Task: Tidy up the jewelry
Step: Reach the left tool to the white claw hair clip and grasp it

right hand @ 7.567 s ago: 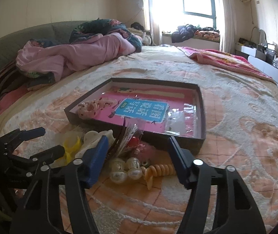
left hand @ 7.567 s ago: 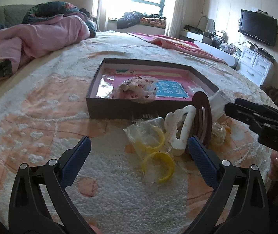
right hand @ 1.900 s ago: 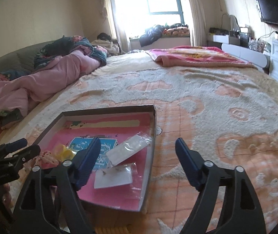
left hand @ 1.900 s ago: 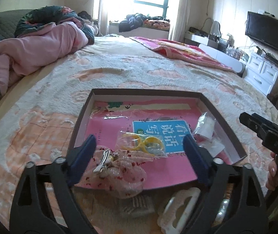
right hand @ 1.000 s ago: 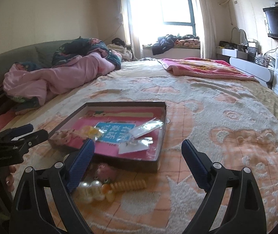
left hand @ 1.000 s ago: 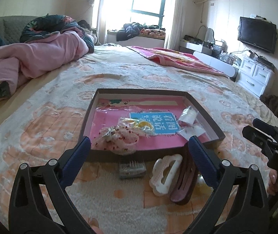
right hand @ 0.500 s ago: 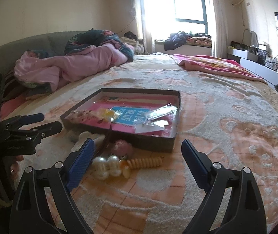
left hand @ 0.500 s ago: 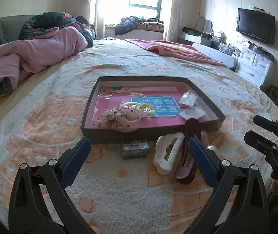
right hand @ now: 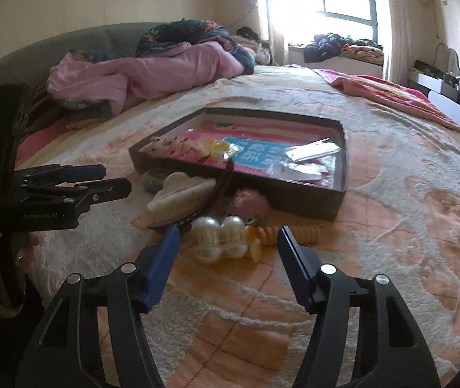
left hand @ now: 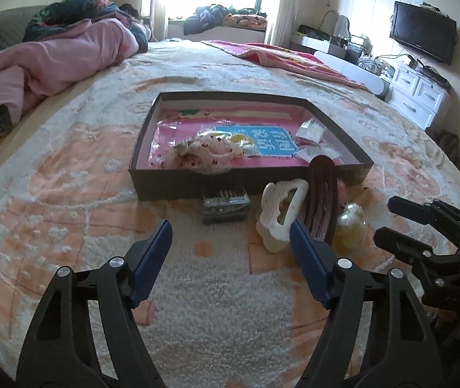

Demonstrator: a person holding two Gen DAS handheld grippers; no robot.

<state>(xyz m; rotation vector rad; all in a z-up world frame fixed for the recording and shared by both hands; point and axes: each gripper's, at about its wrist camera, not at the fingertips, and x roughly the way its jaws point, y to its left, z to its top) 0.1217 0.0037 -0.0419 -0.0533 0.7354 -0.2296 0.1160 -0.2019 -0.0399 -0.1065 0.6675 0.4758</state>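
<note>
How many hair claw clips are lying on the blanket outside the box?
2: a white claw clip by the box's front wall, and a dark brown claw clip leaning against its right side. Others may be hidden behind them.

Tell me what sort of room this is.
A bedroom, most likely: a wide bed under a fleecy blanket, a rumpled pink quilt at its head, and a wall-mounted TV above white drawers.

Hair clips (left hand: pixel 297 210), pearls (right hand: pixel 220 237), beside box (left hand: pixel 249 184)

Pink quilt (left hand: pixel 52 55) heaped on the bedspread (left hand: pixel 68 194) — television (left hand: pixel 422 32) above white drawers (left hand: pixel 419 92).
</note>
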